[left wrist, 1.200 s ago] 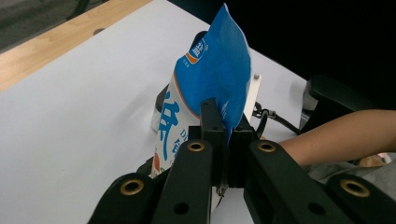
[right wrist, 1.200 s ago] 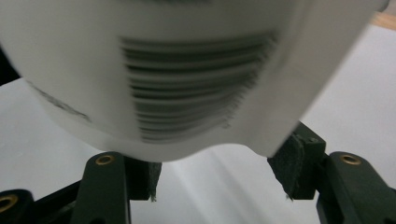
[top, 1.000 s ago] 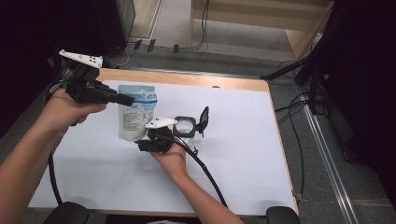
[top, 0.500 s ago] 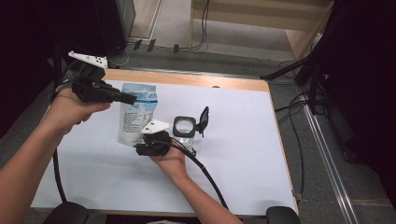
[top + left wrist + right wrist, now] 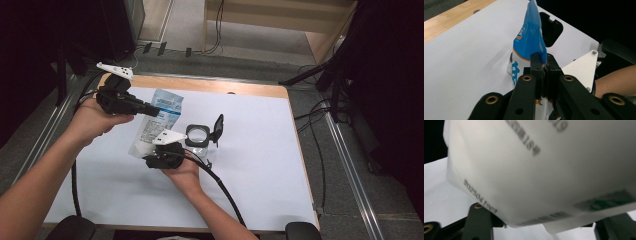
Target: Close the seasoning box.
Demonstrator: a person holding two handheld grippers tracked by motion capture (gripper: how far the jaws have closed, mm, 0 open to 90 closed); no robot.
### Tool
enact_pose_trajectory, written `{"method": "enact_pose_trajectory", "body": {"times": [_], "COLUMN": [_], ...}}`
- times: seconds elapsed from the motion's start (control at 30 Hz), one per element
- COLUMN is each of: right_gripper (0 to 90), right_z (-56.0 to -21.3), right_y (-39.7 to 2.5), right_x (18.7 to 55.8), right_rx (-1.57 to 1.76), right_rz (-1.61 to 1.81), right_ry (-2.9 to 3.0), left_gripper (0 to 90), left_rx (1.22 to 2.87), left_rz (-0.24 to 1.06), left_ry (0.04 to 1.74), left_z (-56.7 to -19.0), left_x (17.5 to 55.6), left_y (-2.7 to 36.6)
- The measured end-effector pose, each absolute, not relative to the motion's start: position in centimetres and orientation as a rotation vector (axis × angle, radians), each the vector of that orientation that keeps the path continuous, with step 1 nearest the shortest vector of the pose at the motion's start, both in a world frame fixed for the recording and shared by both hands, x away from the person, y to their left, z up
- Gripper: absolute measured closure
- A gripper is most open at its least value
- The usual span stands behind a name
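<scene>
Holding a blue and white pouch (image 5: 159, 120) above a white table (image 5: 260, 165), a person works with a gripper in each hand. In the high view, the left gripper (image 5: 150, 109) comes in from the left and pinches the pouch at one side near its blue top; in the left gripper view its two black jaws are pressed together on the pouch's thin edge (image 5: 531, 42). The right gripper (image 5: 155, 152) sits at the pouch's white lower end, and in the right gripper view the pouch (image 5: 544, 170) hangs close over the jaws, hiding them, so I cannot tell whether they are apart or together. Just right of the pouch, a small black box (image 5: 199, 135) rests on the table with its lid (image 5: 218, 127) raised.
</scene>
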State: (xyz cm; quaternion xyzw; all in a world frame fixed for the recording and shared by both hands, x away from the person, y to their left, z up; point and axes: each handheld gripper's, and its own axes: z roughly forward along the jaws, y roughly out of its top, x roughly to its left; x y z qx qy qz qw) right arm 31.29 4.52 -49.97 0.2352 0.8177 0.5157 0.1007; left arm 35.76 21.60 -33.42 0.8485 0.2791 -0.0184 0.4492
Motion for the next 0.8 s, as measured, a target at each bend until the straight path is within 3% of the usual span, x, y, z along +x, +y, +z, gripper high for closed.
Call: {"method": "enact_pose_trajectory", "body": {"times": [0.17, 0.3, 0.43, 0.47, 0.7, 0.8], "right_gripper": [50.3, 49.8, 30.1, 28.5, 45.3, 47.9], "right_z": [-50.4, -50.7, -50.6, -50.6, -50.6, -50.7], "right_y": [3.9, 3.6, 3.6, 3.7, 3.7, 3.6], "right_x": [31.4, 31.4, 30.9, 30.8, 30.1, 30.2], "right_rx": [0.741, 0.742, 0.715, 0.706, 0.670, 0.675], "right_rz": [1.492, 1.500, 1.449, 1.435, 1.454, 1.452], "right_ry": [2.431, 2.436, 2.366, 2.352, 2.357, 2.375], "left_gripper": [89.7, 90.0, 90.0, 90.0, 89.9, 88.7], "left_rx": [2.114, 2.107, 2.125, 2.126, 2.128, 2.136], "left_rz": [-0.046, -0.077, -0.088, -0.094, -0.104, -0.090], "left_ry": [0.692, 0.690, 0.689, 0.689, 0.678, 0.674], "left_z": [-34.1, -34.3, -34.5, -34.6, -34.8, -35.0], "left_x": [36.1, 36.3, 36.5, 36.5, 36.6, 36.5], "left_y": [21.2, 21.0, 20.8, 20.7, 20.2, 20.0]}}
